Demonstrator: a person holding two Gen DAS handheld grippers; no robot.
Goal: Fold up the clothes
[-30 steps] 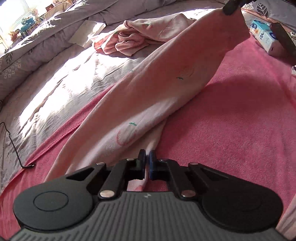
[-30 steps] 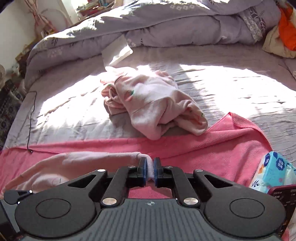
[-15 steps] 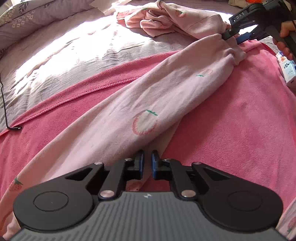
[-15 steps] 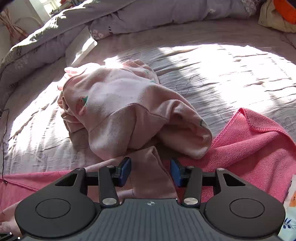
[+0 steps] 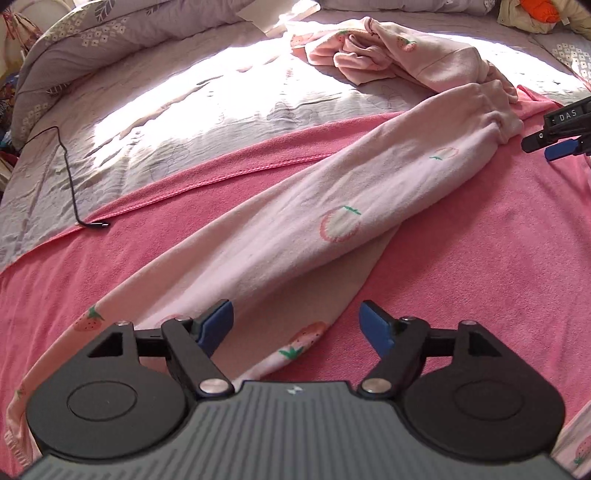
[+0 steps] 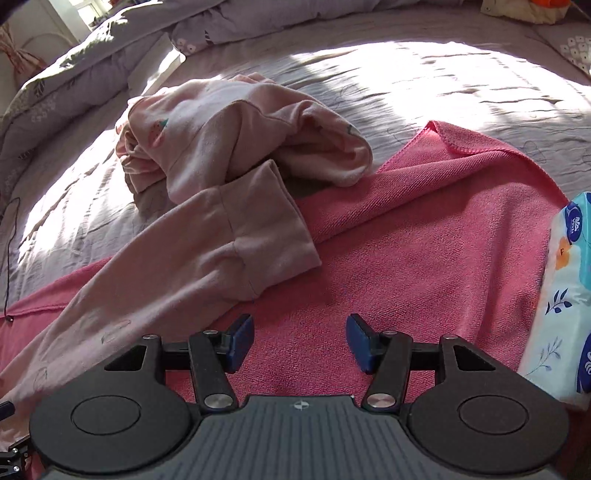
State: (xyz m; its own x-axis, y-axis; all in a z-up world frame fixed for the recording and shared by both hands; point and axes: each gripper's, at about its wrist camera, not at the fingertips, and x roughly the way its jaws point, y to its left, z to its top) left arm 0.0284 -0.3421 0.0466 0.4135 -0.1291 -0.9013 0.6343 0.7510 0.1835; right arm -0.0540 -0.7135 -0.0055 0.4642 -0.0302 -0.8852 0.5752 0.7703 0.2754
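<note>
A pale pink strawberry-print garment lies stretched across a pink towel on the bed. Its cuffed end lies flat on the towel in the right wrist view. My left gripper is open and empty, low over the garment's near end. My right gripper is open and empty, over bare towel just in front of the cuffed end; its tip shows in the left wrist view. A second crumpled pink garment lies on the grey sheet behind.
A tissue pack lies at the towel's right edge. A black cable runs over the grey sheet at left. A rumpled grey duvet lines the far side. More clothes lie at the far right.
Both grippers have opened and let go of the pink garment. It now lies flat on the towel, and both grippers have drawn back from it.
</note>
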